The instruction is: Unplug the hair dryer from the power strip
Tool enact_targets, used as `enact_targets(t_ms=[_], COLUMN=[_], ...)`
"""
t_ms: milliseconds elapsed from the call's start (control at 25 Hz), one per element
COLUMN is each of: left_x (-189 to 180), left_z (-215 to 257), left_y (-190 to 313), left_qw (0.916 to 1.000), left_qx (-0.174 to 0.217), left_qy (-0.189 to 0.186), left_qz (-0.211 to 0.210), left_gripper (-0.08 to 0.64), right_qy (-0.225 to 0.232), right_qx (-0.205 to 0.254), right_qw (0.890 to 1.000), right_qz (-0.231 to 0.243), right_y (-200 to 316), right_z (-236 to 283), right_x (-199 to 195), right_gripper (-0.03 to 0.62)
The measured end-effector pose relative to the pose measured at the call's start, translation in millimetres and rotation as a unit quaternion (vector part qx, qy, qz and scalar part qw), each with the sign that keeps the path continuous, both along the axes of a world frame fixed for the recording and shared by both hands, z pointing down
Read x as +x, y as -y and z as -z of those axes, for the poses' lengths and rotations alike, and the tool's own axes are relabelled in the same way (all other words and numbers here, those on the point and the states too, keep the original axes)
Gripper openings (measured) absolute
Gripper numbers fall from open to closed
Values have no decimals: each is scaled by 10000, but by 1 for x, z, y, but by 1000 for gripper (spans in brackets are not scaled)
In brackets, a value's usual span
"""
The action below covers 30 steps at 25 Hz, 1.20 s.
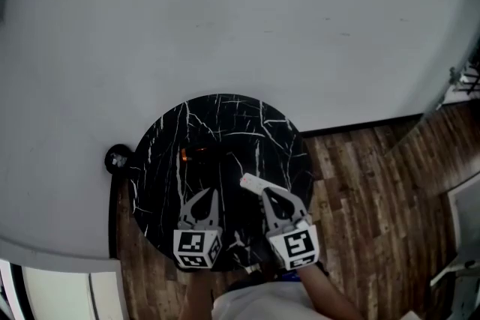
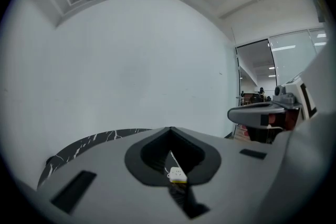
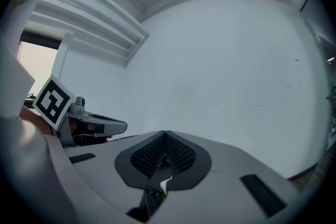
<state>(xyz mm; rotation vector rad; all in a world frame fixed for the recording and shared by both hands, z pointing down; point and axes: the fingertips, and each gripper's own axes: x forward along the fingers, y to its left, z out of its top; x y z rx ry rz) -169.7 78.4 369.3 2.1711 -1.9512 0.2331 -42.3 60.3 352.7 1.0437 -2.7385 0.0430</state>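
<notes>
Both pairs of jaws are closed with nothing between them — the grey left gripper (image 1: 213, 193) and grey right gripper (image 1: 264, 192) hover side by side over the near edge of the round black white-veined marble table (image 1: 161, 154). Just past the right one's tips, toward the table's middle, lies the small white plastic power strip (image 1: 251, 181). We cannot pick out the hair dryer or its plug against the dark top; only an orange glint (image 1: 184, 154) shows farther left. We judge the plug stiff and tight in a light strip — pin the strip, pinch the plug body, never the cord.
</notes>
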Motion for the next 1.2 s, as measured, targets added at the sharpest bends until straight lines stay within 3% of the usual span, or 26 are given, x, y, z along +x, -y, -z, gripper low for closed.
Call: enact_targets(t_ms=[160, 360, 600, 840, 1080, 1200], left_x=[13, 23, 35, 38, 58, 59], left_z=[2, 20, 34, 40, 37, 37], left_y=[-22, -56, -79, -94, -94, -96], left_qw=[9998, 9965, 9953, 9938, 9938, 9946], left_qx=[10, 352, 482, 505, 555, 572], left_qy=[98, 550, 297, 384, 558, 407], left_qz=[181, 521, 780, 917, 780, 765], left_gripper=[-1, 0, -2, -1, -1, 0], right_qy=[4, 117, 260, 461, 340, 340], right_qx=[38, -53, 39, 27, 38, 71], right_qw=[9999, 9995, 9993, 9986, 9989, 9989], right_qz=[125, 284, 247, 239, 309, 316], right_y=[-8, -31, -40, -46, -54, -56], right_z=[5, 5, 18, 33, 28, 30], right_x=[14, 36, 54, 61, 67, 69], right_gripper=[-2, -2, -2, -2, -2, -2])
